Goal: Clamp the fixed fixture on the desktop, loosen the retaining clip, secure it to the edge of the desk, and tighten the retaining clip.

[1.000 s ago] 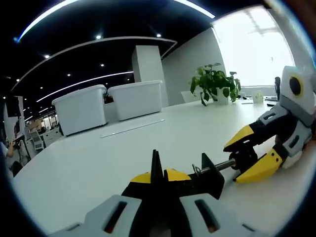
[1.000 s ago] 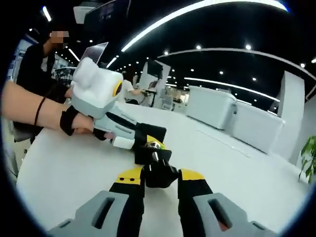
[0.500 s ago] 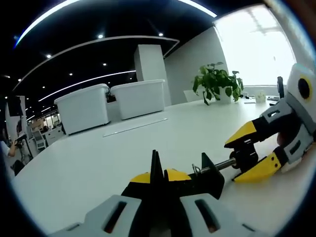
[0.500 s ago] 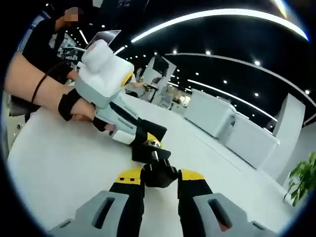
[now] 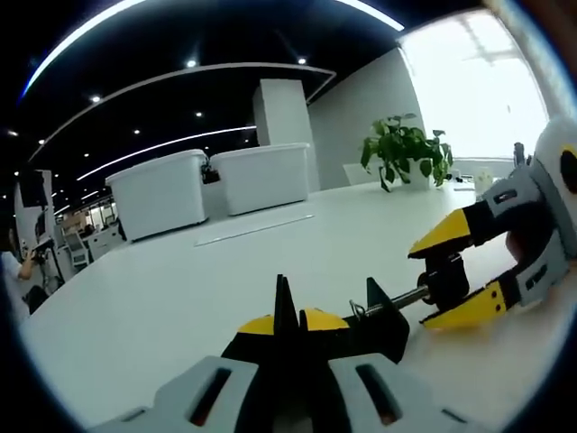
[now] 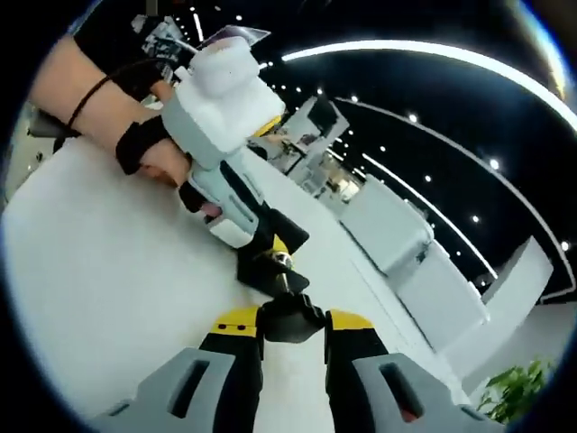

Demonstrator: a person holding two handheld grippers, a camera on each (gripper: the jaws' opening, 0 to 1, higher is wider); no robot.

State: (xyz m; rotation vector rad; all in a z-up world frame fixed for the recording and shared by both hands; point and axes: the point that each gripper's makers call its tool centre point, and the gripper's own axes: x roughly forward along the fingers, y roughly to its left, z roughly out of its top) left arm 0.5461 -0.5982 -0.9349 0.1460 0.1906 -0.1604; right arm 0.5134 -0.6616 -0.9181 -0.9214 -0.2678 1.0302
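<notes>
In the left gripper view, our left hand-held gripper (image 5: 287, 317) has its jaws pressed together on the black body of the clamp fixture (image 5: 377, 327), which sits right at the jaw tips on the white desk (image 5: 162, 307). Ahead and to the right of it, the right hand-held gripper (image 5: 453, 275) straddles the black knob (image 5: 444, 280) at the far end of the clamp's screw (image 5: 407, 301); its yellow tips look closed on the knob, though the fisheye edge makes that hard to be sure of. Our worry is that turning the knob twists the whole fixture, so if the left grip is thin the body may roll out of the jaws, or the knob may slip between the tips. Beyond the left gripper the desk is broad and bare up to two white bins (image 5: 207, 185) and a potted plant (image 5: 407, 155) far ahead, and we cannot make out a usable desk edge close to it.

In the right gripper view, our right hand-held gripper (image 6: 292, 325) holds the knob (image 6: 290, 317) between its tips, and just beyond it the left hand-held gripper (image 6: 261, 253) grips the fixture body (image 6: 270, 271), with a person's hand (image 6: 171, 162) behind. The two grippers sit very close, so a big wrist turn could knock them together. Open desk lies to the left of the right gripper.
</notes>
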